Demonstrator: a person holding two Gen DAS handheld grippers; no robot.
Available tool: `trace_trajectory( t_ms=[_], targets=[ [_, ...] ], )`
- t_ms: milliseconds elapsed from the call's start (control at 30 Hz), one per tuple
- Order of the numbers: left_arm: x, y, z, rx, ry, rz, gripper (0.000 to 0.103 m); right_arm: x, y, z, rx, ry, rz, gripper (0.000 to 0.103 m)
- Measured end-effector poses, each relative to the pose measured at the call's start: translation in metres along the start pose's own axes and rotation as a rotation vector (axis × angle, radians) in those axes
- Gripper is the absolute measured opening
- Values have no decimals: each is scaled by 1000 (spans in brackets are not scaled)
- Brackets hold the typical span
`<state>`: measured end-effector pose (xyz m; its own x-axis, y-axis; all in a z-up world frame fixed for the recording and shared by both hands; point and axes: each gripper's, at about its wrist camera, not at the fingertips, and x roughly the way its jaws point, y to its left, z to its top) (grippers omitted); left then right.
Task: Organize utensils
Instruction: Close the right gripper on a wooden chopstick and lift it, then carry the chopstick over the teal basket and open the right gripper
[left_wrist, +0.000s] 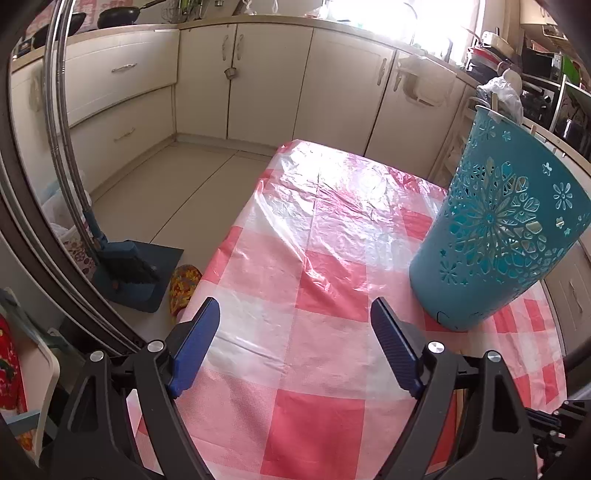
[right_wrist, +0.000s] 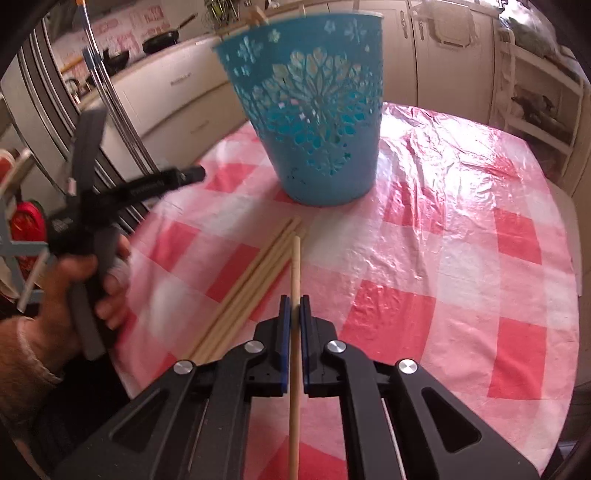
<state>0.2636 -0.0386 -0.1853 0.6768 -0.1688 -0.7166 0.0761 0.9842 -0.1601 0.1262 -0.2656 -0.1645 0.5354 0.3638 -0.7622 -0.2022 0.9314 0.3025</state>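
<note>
Pick-up step: right gripper (right_wrist: 294, 308) pinches one pale wooden stick (right_wrist: 295, 269); left gripper (left_wrist: 293, 317) spread, empty; next, lift into perforated turquoise plastic basket (right_wrist: 310, 110).

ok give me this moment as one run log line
right gripper: shut on one chopstick | left gripper: open, empty | loose chopsticks: on tablecloth | blue basket: upright, ahead

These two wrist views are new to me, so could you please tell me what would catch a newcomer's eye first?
The teal cut-out basket stands out first, upright on the far part of the red-and-white checked tablecloth. Next is the right gripper, shut on one wooden stick, with more sticks lying just to its left. The left gripper is open over bare cloth.
</note>
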Motion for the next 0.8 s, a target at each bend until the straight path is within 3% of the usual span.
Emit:
trace_trajectory(
  t_ms=[100, 300, 533, 800],
  targets=[
    [1, 2, 0, -14, 4, -1, 81, -32, -1, 12, 42, -96, 101, 6],
    [2, 2, 1, -12, 8, 4, 82, -83, 5, 55, 84, -303, 221, 6],
    [3, 2, 1, -15, 6, 6, 82, -112, 9, 89, 108, -450, 252, 6],
    [2, 1, 0, -10, 4, 11, 83, -119, 14, 134, 128, -587, 219, 6]
  ],
)
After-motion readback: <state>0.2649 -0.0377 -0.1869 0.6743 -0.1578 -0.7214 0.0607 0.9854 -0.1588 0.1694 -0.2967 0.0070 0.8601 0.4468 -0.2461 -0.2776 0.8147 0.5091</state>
